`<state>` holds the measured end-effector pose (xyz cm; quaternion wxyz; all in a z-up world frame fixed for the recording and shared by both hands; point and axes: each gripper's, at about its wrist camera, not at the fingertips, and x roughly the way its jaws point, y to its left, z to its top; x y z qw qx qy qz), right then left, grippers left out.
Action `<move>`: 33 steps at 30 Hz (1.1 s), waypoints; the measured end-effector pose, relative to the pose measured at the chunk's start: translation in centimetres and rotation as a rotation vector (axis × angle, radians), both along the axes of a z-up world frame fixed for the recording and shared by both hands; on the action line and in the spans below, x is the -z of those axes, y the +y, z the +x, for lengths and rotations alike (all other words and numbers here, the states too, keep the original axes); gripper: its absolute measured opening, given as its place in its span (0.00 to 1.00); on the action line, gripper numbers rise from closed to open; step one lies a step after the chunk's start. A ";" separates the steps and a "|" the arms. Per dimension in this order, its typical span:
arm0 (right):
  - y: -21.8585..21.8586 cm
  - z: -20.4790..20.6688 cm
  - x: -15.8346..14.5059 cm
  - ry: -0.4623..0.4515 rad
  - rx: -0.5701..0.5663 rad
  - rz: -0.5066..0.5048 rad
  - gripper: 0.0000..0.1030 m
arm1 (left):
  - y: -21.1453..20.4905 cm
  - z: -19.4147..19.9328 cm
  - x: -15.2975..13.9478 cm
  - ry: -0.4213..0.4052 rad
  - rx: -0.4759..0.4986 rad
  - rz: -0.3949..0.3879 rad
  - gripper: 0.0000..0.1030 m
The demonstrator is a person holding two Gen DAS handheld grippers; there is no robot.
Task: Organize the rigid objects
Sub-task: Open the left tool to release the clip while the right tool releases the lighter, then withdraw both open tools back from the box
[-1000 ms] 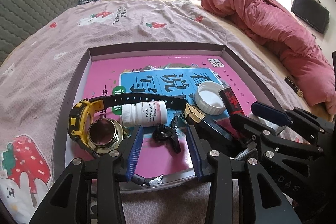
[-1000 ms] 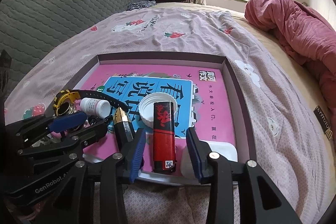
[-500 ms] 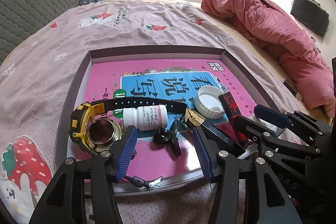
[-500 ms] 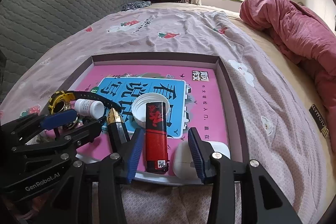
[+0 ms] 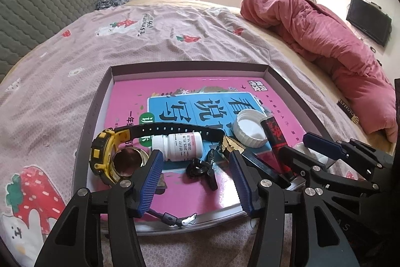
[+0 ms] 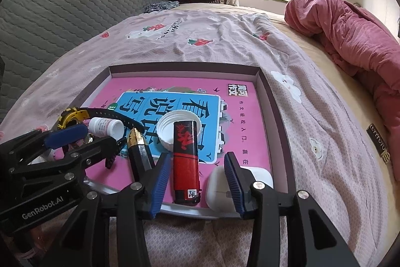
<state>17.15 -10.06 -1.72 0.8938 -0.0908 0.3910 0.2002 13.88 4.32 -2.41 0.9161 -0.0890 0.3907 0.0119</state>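
Note:
A shallow grey tray (image 5: 100, 101) on the bed holds a pink book with small items on it. My left gripper (image 5: 195, 178) is open at the tray's near edge. A black clip (image 5: 200, 170) lies loose between its blue pads. Just beyond are a white pill bottle (image 5: 181, 145) and a yellow and black watch (image 5: 103, 157). My right gripper (image 6: 196, 177) is open too. A red lighter (image 6: 186, 162) lies between its fingers with a gap on each side. A white earbud case (image 6: 217, 189) sits partly behind its right finger.
A white screw cap (image 6: 170, 126) and a black and gold stick (image 6: 138, 149) lie left of the lighter. A brass ring (image 5: 127, 162) rests by the watch. The tray's far half (image 6: 240, 116) carries no items. A pink duvet (image 5: 325, 41) is heaped at the right.
My left gripper's jaws have spread wider around the black clip. The right gripper's jaws look much the same. None of the items in the tray has moved.

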 end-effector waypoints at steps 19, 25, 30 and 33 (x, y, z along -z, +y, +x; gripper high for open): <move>0.1 -1.3 -0.9 -0.007 -0.022 -0.008 0.48 | 0.3 -1.4 -1.2 -0.028 -0.010 0.022 0.57; 0.2 -1.7 -1.2 -0.008 -0.030 -0.009 0.48 | 0.5 -1.9 -1.5 -0.033 -0.015 0.028 0.58; 0.3 -2.2 -1.6 -0.015 -0.041 -0.011 0.48 | 0.7 -2.6 -2.0 -0.041 -0.021 0.038 0.59; 0.4 -2.4 -1.9 -0.019 -0.047 -0.011 0.48 | 0.8 -3.0 -2.2 -0.044 -0.024 0.045 0.67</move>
